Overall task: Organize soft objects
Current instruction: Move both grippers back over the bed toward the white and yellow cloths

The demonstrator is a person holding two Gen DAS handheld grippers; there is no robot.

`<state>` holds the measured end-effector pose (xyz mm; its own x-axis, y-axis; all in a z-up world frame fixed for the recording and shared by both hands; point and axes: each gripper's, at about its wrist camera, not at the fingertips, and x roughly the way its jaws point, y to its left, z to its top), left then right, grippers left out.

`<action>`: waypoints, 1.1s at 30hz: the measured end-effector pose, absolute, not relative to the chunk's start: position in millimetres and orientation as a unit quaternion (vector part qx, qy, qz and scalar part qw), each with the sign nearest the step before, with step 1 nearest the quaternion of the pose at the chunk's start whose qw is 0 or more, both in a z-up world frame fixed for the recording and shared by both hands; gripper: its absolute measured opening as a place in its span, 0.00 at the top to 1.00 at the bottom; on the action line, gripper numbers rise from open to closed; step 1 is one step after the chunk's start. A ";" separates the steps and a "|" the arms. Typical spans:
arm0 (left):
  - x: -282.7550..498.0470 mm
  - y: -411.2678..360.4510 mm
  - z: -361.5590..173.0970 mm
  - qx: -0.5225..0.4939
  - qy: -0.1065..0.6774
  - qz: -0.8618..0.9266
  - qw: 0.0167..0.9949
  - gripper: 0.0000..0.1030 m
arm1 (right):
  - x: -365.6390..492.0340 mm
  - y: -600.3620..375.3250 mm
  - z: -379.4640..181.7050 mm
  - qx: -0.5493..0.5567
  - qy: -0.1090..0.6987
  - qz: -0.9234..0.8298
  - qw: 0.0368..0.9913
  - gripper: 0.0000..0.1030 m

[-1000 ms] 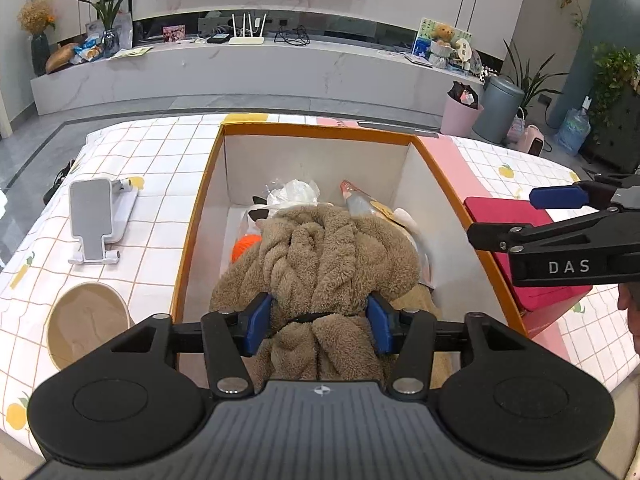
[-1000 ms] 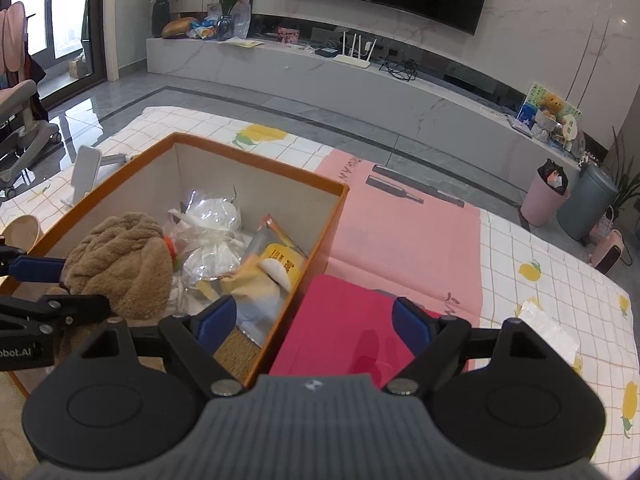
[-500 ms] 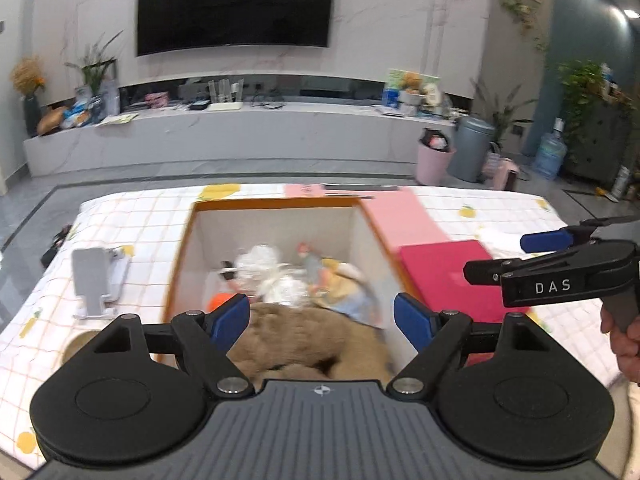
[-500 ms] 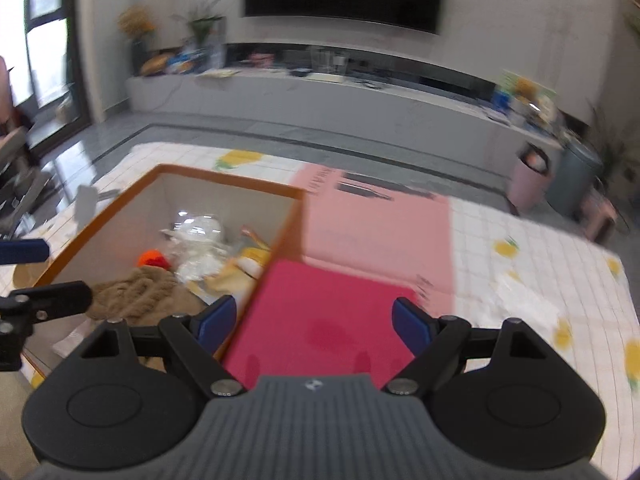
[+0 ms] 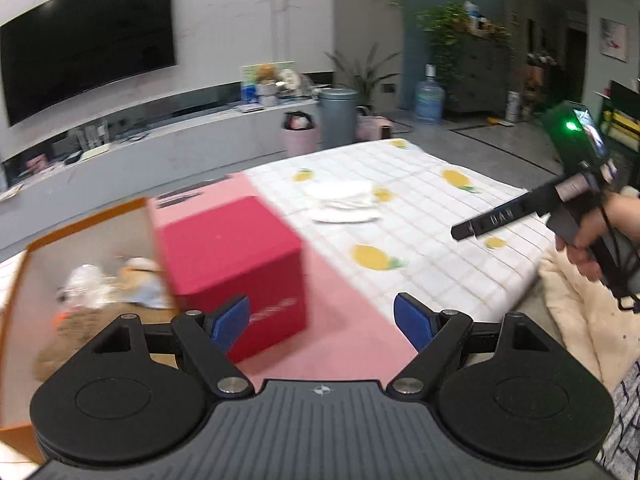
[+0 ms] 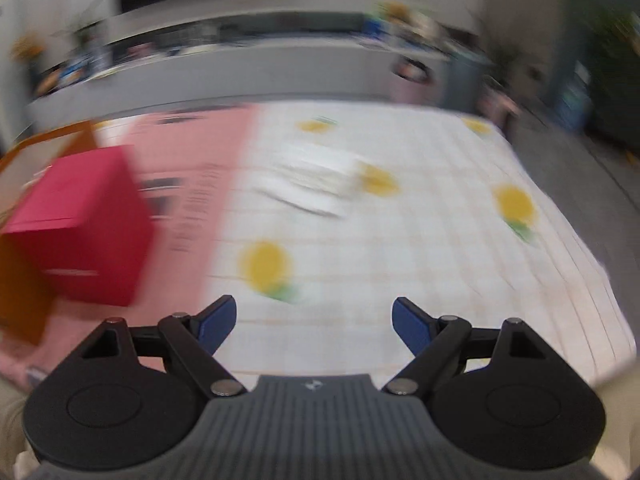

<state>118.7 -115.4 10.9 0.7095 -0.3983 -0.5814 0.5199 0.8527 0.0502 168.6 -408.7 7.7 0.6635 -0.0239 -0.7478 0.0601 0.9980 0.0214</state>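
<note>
black grippers, blue fingers (image 5: pixel 230 322)

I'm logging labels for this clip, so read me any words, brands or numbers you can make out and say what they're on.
None can be read with certainty.
Right tool's arm: pale letters, blurred; cannot be read.
Red box: pale print low on its front face, blurred.
Pink mat: dark lines of print, too blurred.
Water jug: label too small.
Orange box: no text visible.

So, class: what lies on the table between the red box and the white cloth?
Only bare covering: the pink mat, then the lemon-print tablecloth, between the red box and the white cloth. The left wrist view shows it best.
</note>
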 end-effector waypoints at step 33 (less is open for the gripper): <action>325.7 -348.6 -105.3 0.153 0.237 -0.082 0.956 0.07 | 206.1 -544.2 -71.0 0.131 0.440 -0.138 0.878 0.16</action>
<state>325.7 -348.6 -105.3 0.8739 -0.0847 -0.4786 0.2297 0.9398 0.2531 206.1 -544.2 -71.0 0.5749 -0.1266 -0.8084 0.3563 0.9281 0.1081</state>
